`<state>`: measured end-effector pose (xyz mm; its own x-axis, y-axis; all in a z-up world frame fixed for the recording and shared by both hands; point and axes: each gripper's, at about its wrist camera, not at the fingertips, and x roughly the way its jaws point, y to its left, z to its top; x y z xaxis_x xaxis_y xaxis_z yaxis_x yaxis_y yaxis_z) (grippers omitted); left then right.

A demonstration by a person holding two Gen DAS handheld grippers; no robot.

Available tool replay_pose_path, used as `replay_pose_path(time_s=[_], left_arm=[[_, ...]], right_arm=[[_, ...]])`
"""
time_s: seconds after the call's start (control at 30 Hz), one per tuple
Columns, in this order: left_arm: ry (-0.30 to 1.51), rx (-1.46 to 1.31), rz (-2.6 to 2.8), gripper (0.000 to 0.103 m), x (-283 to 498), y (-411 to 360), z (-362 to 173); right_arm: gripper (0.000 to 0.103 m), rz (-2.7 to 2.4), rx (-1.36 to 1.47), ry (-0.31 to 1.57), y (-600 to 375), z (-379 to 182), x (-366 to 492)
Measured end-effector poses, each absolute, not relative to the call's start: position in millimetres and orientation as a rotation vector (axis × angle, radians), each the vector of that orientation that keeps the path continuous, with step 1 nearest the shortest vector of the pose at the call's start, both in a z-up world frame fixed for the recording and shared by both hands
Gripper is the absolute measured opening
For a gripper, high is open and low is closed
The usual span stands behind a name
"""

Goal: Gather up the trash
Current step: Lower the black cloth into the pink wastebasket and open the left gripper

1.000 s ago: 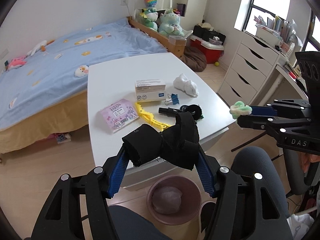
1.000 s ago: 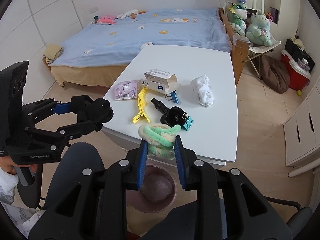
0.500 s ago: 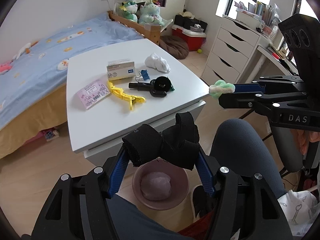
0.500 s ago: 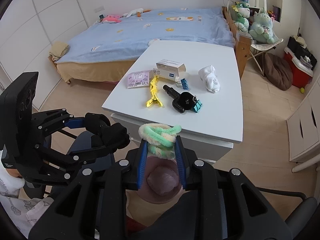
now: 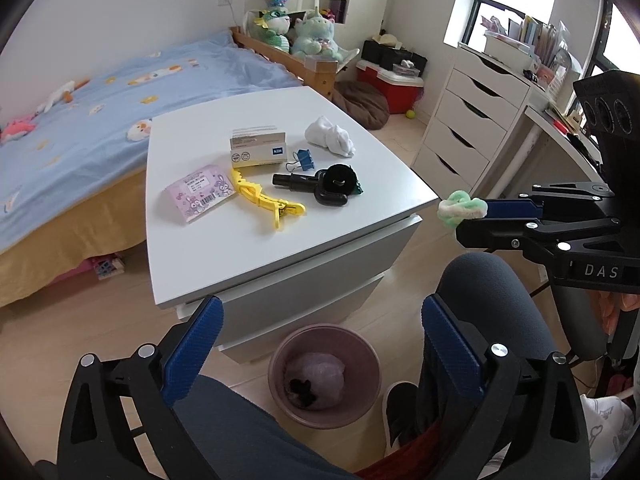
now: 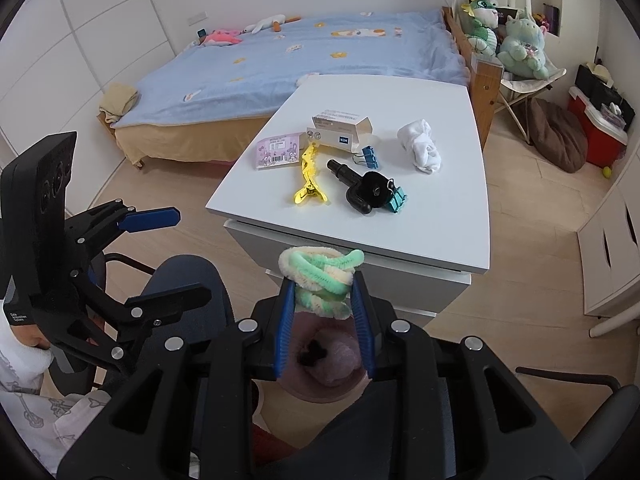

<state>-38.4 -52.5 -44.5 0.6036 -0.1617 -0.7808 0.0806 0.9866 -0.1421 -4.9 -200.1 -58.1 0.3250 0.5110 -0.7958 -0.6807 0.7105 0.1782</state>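
My left gripper hangs over the mauve waste bin on the floor, jaws opening wide with nothing between them. A black cloth wad lies inside the bin on a pale bag. My right gripper is shut on a green and cream fuzzy twist, also held above the bin. From the left wrist view the right gripper and its twist sit off the white table's front right corner.
On the table lie a pink packet, a yellow clip, a small box, a blue binder clip, a black tool and a white sock. A person's knees flank the bin. A bed stands behind, drawers at the right.
The left gripper's jaws have spread apart and let go of the black cloth, which now lies in the bin. The right gripper keeps its hold on the fuzzy twist.
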Motion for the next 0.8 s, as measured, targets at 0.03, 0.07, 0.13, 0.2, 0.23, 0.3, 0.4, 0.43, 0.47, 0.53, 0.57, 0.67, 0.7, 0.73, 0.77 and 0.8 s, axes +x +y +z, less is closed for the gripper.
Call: replay_pose_path(time_s=[0.03, 0.07, 0.13, 0.2, 0.23, 0.3, 0.4, 0.43, 0.47, 0.53, 0.57, 0.67, 0.7, 0.73, 0.77, 0.8], left_arm=[[0.911, -0.094, -0.136, 0.095, -39, -52, -44], [0.91, -0.093, -0.132, 0.095, -39, -51, -43], [0.906, -0.097, -0.125, 0.095, -40, -50, -43], [0.898, -0.098, -0.115, 0.095, -41, -48, -41], [0.894, -0.097, -0.11, 0.095, -41, -47, -39], [0.887, -0.097, -0.103, 0.095, -43, -45, -37], [0.881, -0.094, -0.085, 0.095, -46, -41, -35], [0.881, -0.094, -0.079, 0.095, -47, -39, -34], [0.881, -0.095, -0.074, 0.095, -49, -37, -34], [0.879, -0.097, -0.064, 0.095, -51, -33, -33], [0.877, -0.1, -0.058, 0.095, -52, -31, -33], [0.875, -0.111, -0.039, 0.095, -55, -24, -33], [0.873, -0.116, -0.034, 0.095, -56, -22, -32], [0.872, -0.118, -0.03, 0.095, -56, -20, -32], [0.871, -0.12, -0.026, 0.095, -57, -18, -32], [0.869, -0.121, -0.024, 0.095, -58, -17, -32]], right_arm=[[0.029, 0.79, -0.202, 0.962, -200, -58, -5], [0.029, 0.791, -0.202, 0.963, -199, -59, -5], [0.029, 0.795, -0.203, 0.965, -198, -59, -6], [0.029, 0.797, -0.205, 0.968, -198, -60, -7], [0.029, 0.799, -0.206, 0.969, -198, -60, -7], [0.029, 0.803, -0.21, 0.969, -197, -60, -8], [0.029, 0.809, -0.212, 0.973, -195, -62, -10], [0.029, 0.813, -0.213, 0.975, -194, -62, -11], [0.029, 0.815, -0.214, 0.977, -193, -63, -12], [0.029, 0.824, -0.22, 0.979, -191, -63, -14], [0.029, 0.83, -0.224, 0.979, -189, -63, -15], [0.029, 0.848, -0.237, 0.981, -183, -63, -19], [0.029, 0.857, -0.242, 0.981, -180, -64, -20], [0.029, 0.865, -0.245, 0.982, -178, -64, -22], [0.029, 0.873, -0.25, 0.983, -175, -64, -23], [0.029, 0.88, -0.253, 0.983, -174, -64, -24]])
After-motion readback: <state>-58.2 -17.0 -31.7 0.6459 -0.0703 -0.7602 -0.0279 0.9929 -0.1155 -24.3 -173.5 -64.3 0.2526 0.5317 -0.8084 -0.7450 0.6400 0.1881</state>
